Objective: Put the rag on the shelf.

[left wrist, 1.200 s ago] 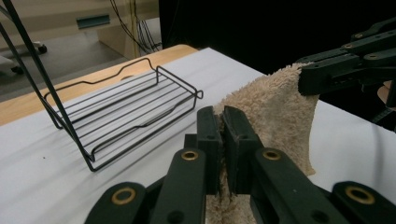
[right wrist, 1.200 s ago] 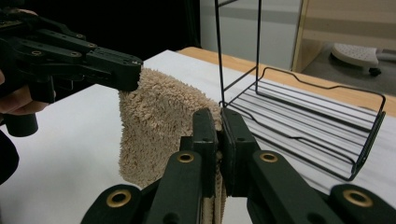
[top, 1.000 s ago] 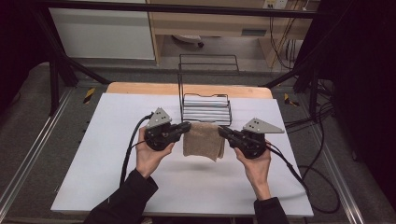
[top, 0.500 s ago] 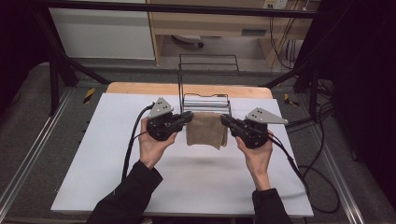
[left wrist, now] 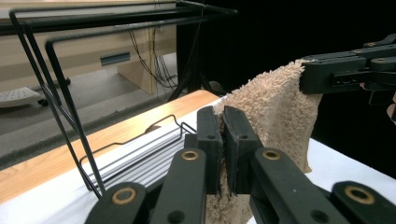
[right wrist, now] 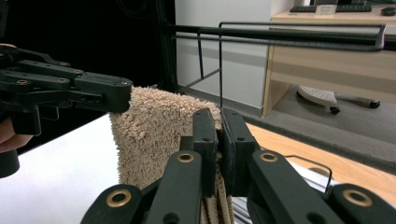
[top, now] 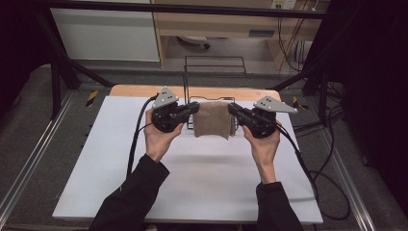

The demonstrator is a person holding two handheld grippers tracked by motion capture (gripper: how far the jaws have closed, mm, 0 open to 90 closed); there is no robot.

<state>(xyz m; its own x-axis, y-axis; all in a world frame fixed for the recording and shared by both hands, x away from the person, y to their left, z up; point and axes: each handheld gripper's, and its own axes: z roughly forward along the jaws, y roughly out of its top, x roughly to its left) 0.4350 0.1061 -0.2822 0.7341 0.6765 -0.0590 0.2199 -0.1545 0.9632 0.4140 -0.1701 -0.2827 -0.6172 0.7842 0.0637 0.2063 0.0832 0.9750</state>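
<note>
The left tongs point(top: 196, 108) are clamped on the left upper corner of the beige towel point(top: 213, 120); the towel hangs between both tongs, lifted off the white counter point(top: 207, 178), its lower edge drooping below them; the right tongs point(top: 232, 109) are clamped on the right upper corner; a black wire rack point(top: 215, 67) stands just behind the tongs, at the far counter edge.
</note>
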